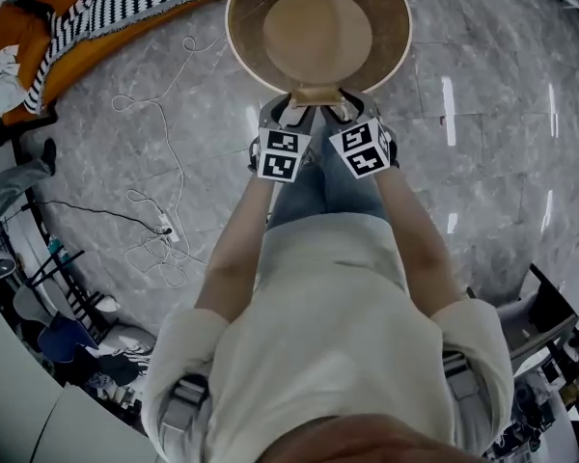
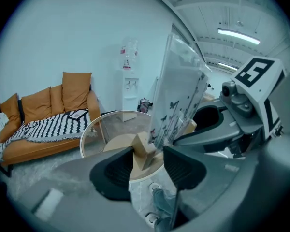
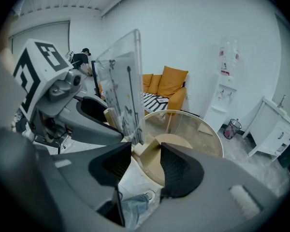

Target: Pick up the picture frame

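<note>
The left gripper (image 2: 147, 166) pinches one end of the wooden foot of the clear plastic picture frame (image 2: 179, 91). The right gripper (image 3: 145, 166) pinches the other end. The frame stands almost upright between them. It is held at the near edge of the round glass table (image 1: 246, 56), just in front of the person.

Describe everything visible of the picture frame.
The picture frame is a clear pane printed with small dark butterflies, standing up from a pale wooden base. The left gripper and right gripper each clamp an end of that base, holding it at the near edge of the round table.
</note>
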Available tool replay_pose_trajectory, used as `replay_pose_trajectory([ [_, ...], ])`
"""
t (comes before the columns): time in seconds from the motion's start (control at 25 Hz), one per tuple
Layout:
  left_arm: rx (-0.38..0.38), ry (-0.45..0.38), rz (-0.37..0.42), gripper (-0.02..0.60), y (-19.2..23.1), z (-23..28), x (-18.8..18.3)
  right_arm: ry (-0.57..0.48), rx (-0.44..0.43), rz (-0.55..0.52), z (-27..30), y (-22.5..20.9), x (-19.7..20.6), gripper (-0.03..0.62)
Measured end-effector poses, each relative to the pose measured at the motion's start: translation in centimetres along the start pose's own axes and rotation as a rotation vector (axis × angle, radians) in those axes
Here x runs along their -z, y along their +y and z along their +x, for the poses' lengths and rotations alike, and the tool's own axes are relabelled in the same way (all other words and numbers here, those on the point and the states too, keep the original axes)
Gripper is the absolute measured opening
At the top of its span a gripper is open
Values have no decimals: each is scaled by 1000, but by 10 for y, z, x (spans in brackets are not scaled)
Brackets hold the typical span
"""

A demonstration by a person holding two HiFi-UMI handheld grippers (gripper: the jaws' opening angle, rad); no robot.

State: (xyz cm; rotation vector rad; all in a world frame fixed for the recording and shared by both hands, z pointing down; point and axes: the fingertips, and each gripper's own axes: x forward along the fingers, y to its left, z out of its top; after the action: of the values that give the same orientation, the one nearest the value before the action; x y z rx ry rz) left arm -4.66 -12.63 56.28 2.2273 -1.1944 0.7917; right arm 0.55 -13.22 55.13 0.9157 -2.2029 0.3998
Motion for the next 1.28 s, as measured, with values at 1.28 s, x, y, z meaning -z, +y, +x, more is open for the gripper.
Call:
replay_pose_trajectory([
  [1.28,-27,-117,31,196,-9,-149,-52,-191,-12,-71,-104,74,-88,183],
])
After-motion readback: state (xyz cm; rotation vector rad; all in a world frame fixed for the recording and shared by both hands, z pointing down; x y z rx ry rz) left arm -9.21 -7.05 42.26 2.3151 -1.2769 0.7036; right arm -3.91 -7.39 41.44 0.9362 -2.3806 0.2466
